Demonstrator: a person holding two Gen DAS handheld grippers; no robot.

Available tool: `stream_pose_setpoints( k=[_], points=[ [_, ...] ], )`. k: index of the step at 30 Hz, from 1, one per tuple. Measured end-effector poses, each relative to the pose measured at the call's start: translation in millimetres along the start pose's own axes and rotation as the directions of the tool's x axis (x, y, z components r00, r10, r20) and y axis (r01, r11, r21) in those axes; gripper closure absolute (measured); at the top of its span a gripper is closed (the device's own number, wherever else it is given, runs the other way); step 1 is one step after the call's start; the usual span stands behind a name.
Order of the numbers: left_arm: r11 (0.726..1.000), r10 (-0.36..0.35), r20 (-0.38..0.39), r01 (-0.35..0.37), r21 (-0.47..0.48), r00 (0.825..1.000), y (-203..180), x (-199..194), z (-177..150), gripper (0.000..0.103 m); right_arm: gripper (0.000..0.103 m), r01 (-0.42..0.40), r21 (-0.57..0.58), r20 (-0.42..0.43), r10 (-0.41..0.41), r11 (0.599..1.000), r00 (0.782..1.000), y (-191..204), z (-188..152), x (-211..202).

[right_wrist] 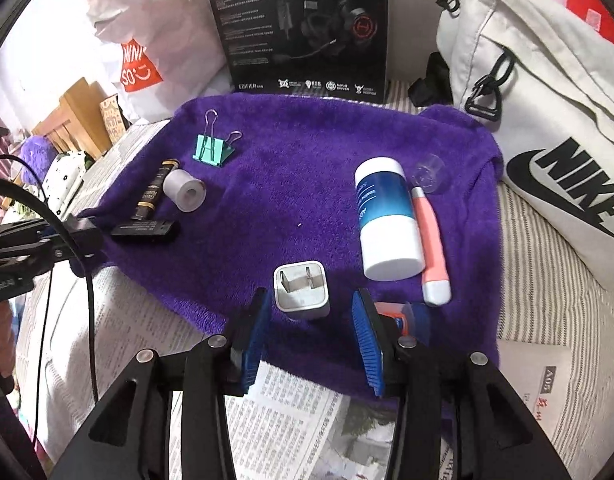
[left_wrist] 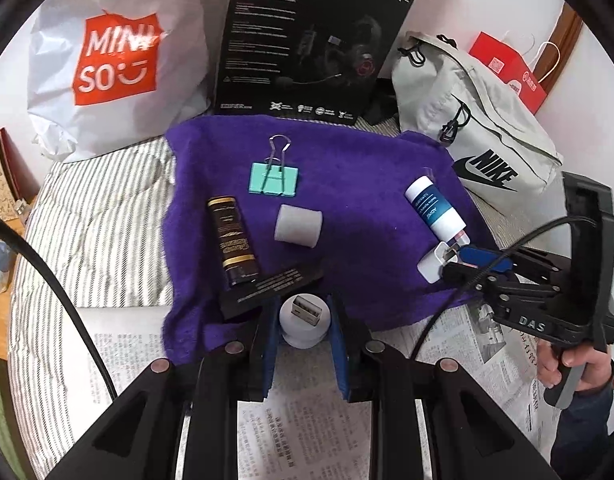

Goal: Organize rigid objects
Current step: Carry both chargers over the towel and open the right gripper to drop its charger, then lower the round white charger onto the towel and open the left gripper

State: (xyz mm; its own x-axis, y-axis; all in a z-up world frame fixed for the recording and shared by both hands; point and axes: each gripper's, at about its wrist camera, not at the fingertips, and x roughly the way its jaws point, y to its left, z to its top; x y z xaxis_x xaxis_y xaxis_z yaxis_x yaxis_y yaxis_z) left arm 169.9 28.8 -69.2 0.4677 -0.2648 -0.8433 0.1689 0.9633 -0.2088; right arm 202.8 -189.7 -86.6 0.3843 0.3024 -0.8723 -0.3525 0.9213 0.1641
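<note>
Right wrist shows pink tube (right_wrist: 431, 248); left wrist hides it.

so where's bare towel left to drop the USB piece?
Largest bare patch: middle of the purple towel, between the teal binder clip, the blue-white bottle and the white charger. The back strip below the headset box is also free. Crowded: left edge around the dark tube and foam roll, right edge by the pink pen.

MINISO on white plastic bag (left_wrist: 115, 60), NIKE on grey bag (left_wrist: 487, 168), HECATE on black box (left_wrist: 307, 40)
</note>
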Motion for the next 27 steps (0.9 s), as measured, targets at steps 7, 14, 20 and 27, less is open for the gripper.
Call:
stream_pose_setpoints(
  k=[7, 14, 20, 27],
  points=[
    [0.999, -0.027, -0.021, 0.027, 0.037, 0.999, -17, 22, 17, 0.080, 0.060, 0.019, 0.003, 0.032, -0.019, 1.000, 0.999, -8, -1, -20],
    [0.996, -0.033, -0.055, 0.038, 0.084, 0.998, -36, 49, 31, 0.080, 0.060, 0.057, -0.004, 0.046, -0.057, 0.998, 0.997, -21, -9, -35],
    [0.993, -0.010, -0.090, 0.021, 0.117, 0.996, -47, 74, 34, 0.080, 0.060, 0.093, 0.039, 0.058, -0.095, 0.995, 0.994, -35, -19, -50],
    [0.991, 0.012, -0.088, 0.000, 0.133, 0.996, -51, 75, 30, 0.080, 0.060, 0.099, 0.058, 0.055, -0.102, 0.993, 0.993, -39, -26, -57]
  ],
)
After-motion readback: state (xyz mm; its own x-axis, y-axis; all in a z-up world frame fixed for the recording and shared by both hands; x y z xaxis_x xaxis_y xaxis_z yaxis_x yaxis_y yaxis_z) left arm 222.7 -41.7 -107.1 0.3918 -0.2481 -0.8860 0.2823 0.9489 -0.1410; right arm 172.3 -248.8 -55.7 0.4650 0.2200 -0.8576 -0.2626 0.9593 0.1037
